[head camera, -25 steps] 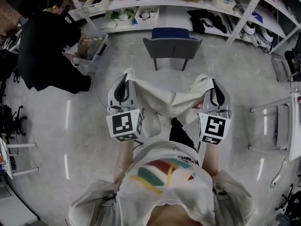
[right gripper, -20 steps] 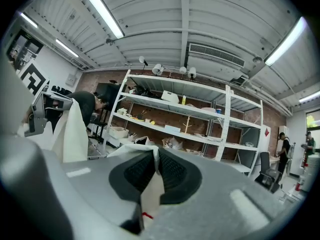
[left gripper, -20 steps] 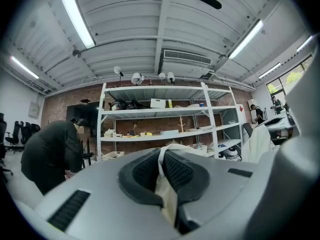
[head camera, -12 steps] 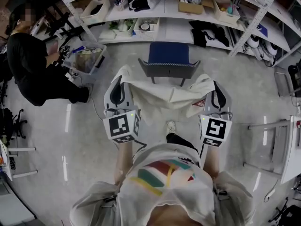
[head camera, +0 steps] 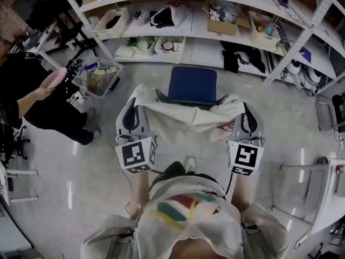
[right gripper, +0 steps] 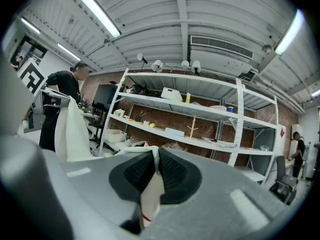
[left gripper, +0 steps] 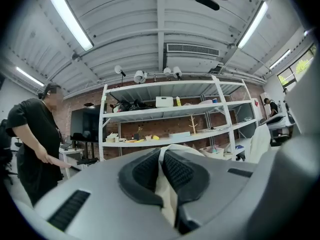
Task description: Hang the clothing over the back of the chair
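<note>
Left claw (head camera: pixel 136 99) and right claw (head camera: pixel 246 109) clamp the cream garment (head camera: pixel 186 120) near the chair (head camera: pixel 192 84); floor bin (head camera: pixel 114 74) holds clutter

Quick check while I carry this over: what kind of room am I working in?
Likely a workshop or lab storeroom: long metal shelving loaded with bins, a brick wall behind it, and strip lights overhead.

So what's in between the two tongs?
The cream clothing, stretched from the left tongs to the right tongs, each pinching one end. The head view shows it, with the blue chair just beyond.
</note>
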Action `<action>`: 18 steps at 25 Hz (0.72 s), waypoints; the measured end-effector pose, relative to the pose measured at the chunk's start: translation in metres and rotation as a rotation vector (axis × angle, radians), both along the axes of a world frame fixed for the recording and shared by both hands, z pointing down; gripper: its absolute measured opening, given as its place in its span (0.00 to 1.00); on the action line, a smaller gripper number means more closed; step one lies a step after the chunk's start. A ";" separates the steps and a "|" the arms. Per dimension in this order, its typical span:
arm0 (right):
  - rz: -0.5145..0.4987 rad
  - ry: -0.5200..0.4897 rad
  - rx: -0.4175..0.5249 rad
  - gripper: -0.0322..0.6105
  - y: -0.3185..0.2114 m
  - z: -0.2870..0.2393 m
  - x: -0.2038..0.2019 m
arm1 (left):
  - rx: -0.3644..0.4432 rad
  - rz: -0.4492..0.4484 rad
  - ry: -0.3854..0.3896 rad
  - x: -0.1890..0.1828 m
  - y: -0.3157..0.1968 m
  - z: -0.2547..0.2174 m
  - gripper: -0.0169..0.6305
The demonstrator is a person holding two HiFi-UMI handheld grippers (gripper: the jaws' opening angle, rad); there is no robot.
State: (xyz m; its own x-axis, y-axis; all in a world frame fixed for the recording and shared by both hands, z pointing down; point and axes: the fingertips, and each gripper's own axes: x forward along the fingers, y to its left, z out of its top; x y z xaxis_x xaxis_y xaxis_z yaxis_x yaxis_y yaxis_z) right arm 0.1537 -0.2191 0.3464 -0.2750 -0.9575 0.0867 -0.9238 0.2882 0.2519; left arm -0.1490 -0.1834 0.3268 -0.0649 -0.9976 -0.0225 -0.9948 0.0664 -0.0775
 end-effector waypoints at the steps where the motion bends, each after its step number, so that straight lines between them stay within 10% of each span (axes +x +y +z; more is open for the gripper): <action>1: -0.001 -0.002 -0.002 0.07 -0.004 0.000 -0.001 | -0.006 -0.002 0.000 -0.002 -0.004 0.001 0.05; 18: 0.057 0.016 0.035 0.07 -0.025 -0.015 -0.009 | 0.053 0.039 0.028 -0.020 -0.059 -0.016 0.05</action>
State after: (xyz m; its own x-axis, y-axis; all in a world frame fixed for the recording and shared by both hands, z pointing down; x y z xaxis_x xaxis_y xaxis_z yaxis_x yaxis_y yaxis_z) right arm 0.1444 -0.2437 0.3314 -0.2189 -0.9741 0.0573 -0.9342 0.2261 0.2760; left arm -0.1693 -0.2420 0.3111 -0.0278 -0.9969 -0.0742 -0.9984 0.0314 -0.0475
